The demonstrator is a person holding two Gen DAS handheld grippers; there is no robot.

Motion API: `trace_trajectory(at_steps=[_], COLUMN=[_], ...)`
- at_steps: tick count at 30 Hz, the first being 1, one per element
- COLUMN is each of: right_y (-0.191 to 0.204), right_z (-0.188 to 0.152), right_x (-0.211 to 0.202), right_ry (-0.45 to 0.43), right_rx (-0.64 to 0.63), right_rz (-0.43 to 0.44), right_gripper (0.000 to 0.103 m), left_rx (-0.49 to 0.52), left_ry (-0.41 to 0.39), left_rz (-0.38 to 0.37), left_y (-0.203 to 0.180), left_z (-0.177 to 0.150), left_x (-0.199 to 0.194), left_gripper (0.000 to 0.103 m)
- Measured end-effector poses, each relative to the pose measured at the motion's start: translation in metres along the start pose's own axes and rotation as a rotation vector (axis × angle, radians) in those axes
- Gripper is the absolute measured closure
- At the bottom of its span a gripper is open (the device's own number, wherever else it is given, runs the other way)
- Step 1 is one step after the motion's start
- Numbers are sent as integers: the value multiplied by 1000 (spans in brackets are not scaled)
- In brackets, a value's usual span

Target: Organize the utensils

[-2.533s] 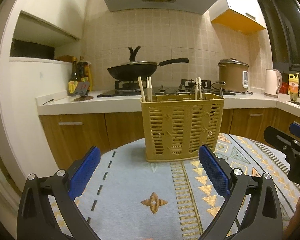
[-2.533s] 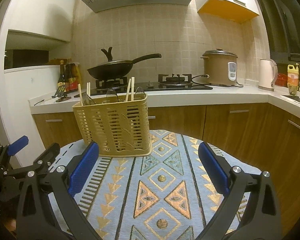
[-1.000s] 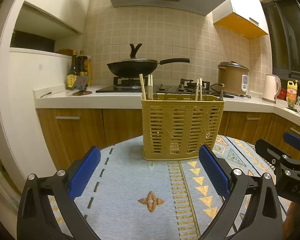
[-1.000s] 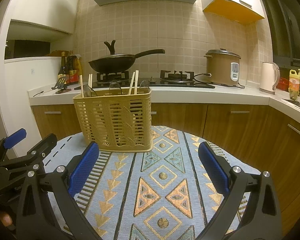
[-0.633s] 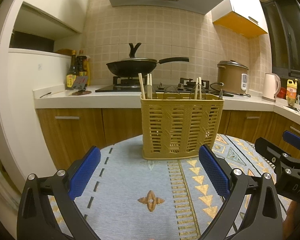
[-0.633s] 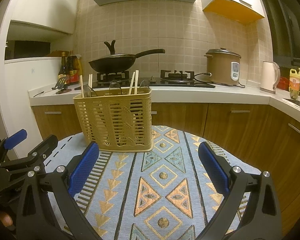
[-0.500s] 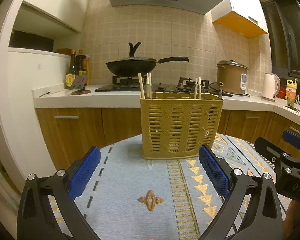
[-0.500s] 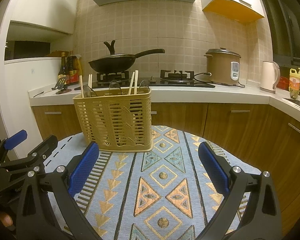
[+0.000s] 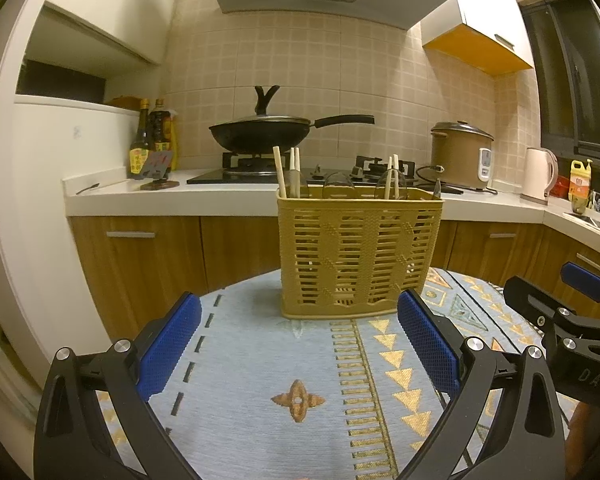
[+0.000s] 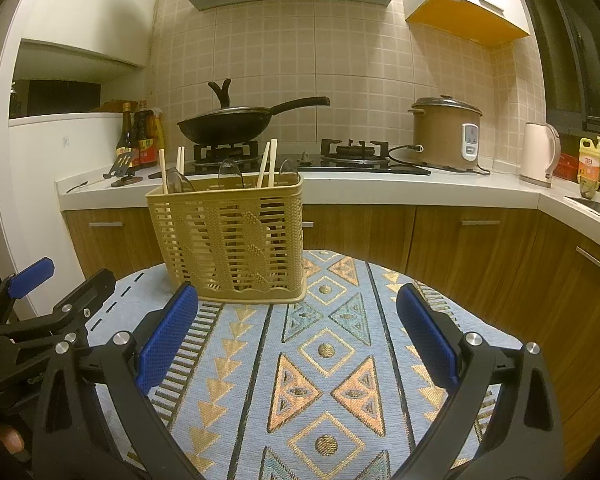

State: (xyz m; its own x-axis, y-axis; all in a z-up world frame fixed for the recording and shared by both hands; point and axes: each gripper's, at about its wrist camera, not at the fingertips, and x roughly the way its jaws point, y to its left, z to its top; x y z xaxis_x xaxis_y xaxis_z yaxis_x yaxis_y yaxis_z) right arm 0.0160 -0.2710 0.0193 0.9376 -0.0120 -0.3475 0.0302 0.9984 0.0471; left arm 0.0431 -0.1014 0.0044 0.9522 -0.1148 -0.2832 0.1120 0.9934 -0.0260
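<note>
Chopsticks (image 9: 288,172) and clear spoons (image 9: 338,189) stand upright in a tan slotted plastic utensil basket (image 9: 358,256), which sits on the far part of a round table covered with a light-blue patterned cloth (image 9: 260,364). Seen from the left wrist camera, one group of chopsticks rises at the basket's left end and another pair (image 9: 392,176) toward its right, with the rounded spoon bowls showing above the rim between them. The left tool (image 9: 298,346) hovers low over the cloth in front of the basket, its blue-padded fingers (image 9: 170,344) spread wide and gripping nothing; the basket appears in the gap between them, apart from both pads. The right tool (image 10: 296,344) is likewise spread wide and empty above the cloth's triangle-and-diamond bands, with the basket ahead and to its left, clear of its pads. Each camera catches the other tool at the frame edge: the right one at the far right of the left view, the left one at the lower left of the right view, where a fingertip of the person's hand (image 10: 10,440) shows. Behind the table runs a kitchen counter (image 9: 140,200) with a gas hob, a black wok (image 9: 260,132), sauce bottles (image 9: 152,140), a brown rice cooker (image 9: 460,156) and a pale kettle (image 9: 540,174).
</note>
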Motion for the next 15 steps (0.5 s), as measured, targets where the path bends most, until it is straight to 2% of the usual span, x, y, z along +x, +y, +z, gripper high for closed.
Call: trace_trajectory(at_steps=[15], right_y=[0], right_z=[0], right_x=[1], right_ry=[5], right_rx=[0], right_rz=[-4], right_gripper=[8], left_rx=[3], left_ry=[-3], left_rz=[1], left_y=[0], left_z=[0], left_x=[-1], left_gripper=[8])
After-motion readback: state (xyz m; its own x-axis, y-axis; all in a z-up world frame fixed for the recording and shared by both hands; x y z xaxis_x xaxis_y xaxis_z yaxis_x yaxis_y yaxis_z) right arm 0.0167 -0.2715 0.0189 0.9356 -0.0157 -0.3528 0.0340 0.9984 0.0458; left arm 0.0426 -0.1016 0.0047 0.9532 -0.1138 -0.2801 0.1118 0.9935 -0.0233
